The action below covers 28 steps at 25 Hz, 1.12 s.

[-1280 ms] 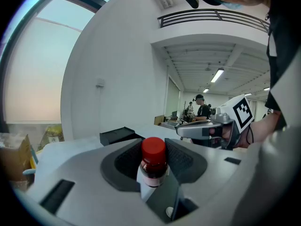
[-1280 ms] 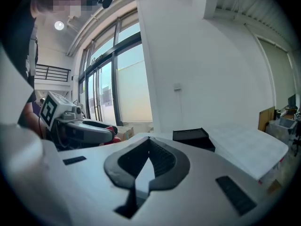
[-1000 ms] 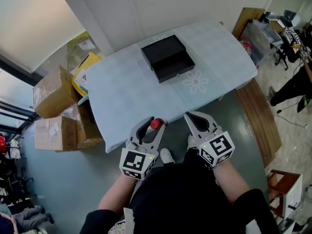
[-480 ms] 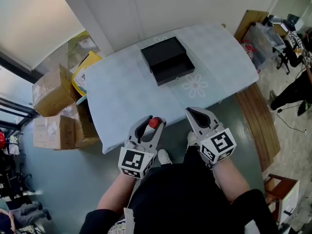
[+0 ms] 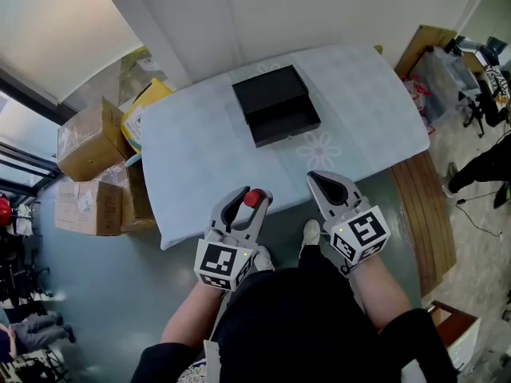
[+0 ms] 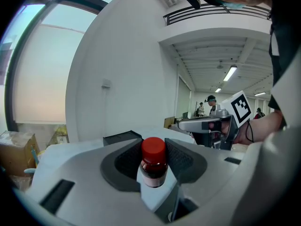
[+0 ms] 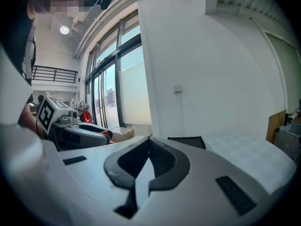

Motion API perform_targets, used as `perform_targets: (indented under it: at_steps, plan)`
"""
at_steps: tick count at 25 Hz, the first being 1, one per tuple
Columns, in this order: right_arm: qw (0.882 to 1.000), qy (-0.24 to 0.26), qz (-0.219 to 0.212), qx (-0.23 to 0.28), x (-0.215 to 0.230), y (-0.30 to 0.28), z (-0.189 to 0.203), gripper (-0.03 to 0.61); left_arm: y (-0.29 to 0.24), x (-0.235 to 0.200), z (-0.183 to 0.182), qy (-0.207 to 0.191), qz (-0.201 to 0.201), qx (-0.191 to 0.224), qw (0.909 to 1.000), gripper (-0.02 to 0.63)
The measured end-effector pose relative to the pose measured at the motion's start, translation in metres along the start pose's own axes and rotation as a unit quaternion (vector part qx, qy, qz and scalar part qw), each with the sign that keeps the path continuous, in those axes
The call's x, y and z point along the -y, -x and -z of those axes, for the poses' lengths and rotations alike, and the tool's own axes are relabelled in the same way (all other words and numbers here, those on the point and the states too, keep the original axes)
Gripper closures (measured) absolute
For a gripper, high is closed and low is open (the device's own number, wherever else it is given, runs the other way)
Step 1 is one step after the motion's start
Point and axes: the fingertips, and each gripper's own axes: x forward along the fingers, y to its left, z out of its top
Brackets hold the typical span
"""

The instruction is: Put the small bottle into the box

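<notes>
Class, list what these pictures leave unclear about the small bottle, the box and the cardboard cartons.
- The small bottle: base hidden by the body of the left gripper, left gripper view; any print too small.
- The box: interior too dark to see, head view; gripper views show only its edge.
- The cardboard cartons: labels too small to read, head view.

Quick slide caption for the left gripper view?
Left gripper holds a small red-capped brown bottle upright, black box on the table beyond.

Table point(image 5: 200, 158): bare cloth from its 6 o'clock edge.
Black box point(image 5: 275, 104): obstacle at 12 o'clock, wall point(image 5: 263, 14) behind.
Cardboard boxes point(image 5: 88, 142): floor, 9 o'clock.
</notes>
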Motion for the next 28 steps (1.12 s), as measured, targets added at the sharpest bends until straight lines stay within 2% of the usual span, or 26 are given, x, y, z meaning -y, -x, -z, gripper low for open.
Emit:
perform_targets:
  at_steps: [13,28]
  plan:
    - [0.998,-0.004,-0.059,-0.004,0.065,-0.02,-0.001,0.569,-0.059,0.006,-0.009,0.005,-0.06,-0.008,0.9982,0.459]
    - [0.993,-0.004,-0.12,-0.018,0.13,-0.015,0.006,0.569,-0.127,0.027,-0.018,0.013,-0.121,-0.009,0.9926,0.459]
